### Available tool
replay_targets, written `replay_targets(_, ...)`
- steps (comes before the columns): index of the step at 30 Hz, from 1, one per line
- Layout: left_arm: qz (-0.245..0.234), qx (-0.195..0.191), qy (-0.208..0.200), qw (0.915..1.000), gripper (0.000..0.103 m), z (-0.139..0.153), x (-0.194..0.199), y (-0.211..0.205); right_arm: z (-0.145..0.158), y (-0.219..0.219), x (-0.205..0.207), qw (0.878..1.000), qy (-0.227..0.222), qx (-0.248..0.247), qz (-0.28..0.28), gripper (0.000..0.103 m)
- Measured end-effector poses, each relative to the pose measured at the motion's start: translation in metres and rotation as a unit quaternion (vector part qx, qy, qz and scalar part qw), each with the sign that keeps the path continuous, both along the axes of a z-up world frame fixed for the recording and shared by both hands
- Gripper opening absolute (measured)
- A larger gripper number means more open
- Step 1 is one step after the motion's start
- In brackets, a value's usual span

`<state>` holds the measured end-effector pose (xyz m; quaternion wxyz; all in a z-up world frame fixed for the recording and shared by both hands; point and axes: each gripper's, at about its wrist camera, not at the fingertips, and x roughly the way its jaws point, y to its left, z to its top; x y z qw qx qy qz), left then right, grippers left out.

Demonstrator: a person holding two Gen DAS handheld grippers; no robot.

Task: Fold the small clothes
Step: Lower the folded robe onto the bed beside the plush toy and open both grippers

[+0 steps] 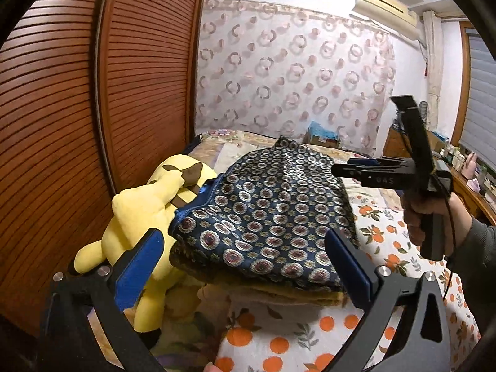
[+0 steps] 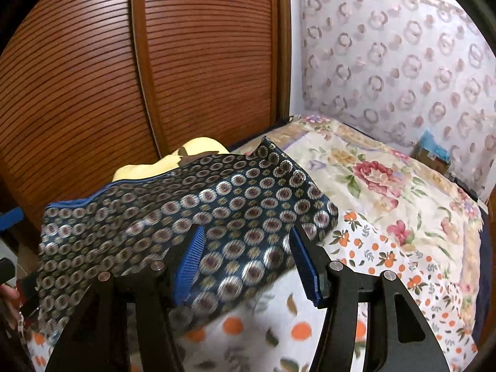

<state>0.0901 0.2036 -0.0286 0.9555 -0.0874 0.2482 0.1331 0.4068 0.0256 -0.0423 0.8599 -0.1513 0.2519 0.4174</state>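
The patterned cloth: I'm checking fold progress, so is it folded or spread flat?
Folded. The patterned cloth lies doubled on the bed, its layered edges stacked at the near side, a blue hem along its left edge.

Slatted wooden wardrobe doors [image 1: 93, 108] stand beside a patterned curtain [image 1: 294, 77] and wall-mounted air conditioner [image 1: 386, 7].

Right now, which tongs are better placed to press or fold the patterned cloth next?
Left. The left tongs sit wide open right at the patterned cloth, its near edge between the pads. The right tongs hover above its far side, gripping nothing.
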Motion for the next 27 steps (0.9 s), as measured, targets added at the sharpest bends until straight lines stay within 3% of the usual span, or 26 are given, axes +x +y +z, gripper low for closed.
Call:
replay_targets(7,-0.023,0.011,-0.001,0.9997,0.103,0.006,-0.01,-0.025,0.009,-0.044,-0.054,1.0,-0.014,0.015,-0.016,0.059)
replay_targets(17,-0.056,0.034,0.001,0.9978,0.103,0.009,-0.021,-0.065,0.017,-0.11,-0.142,0.997,-0.034,0.04,-0.052,0.083)
replay_targets(27,-0.103,0.06,0.019,0.9927,0.103,-0.001,-0.022,-0.126,0.009,-0.175,-0.226,0.989,-0.053,0.061,-0.124,0.084)
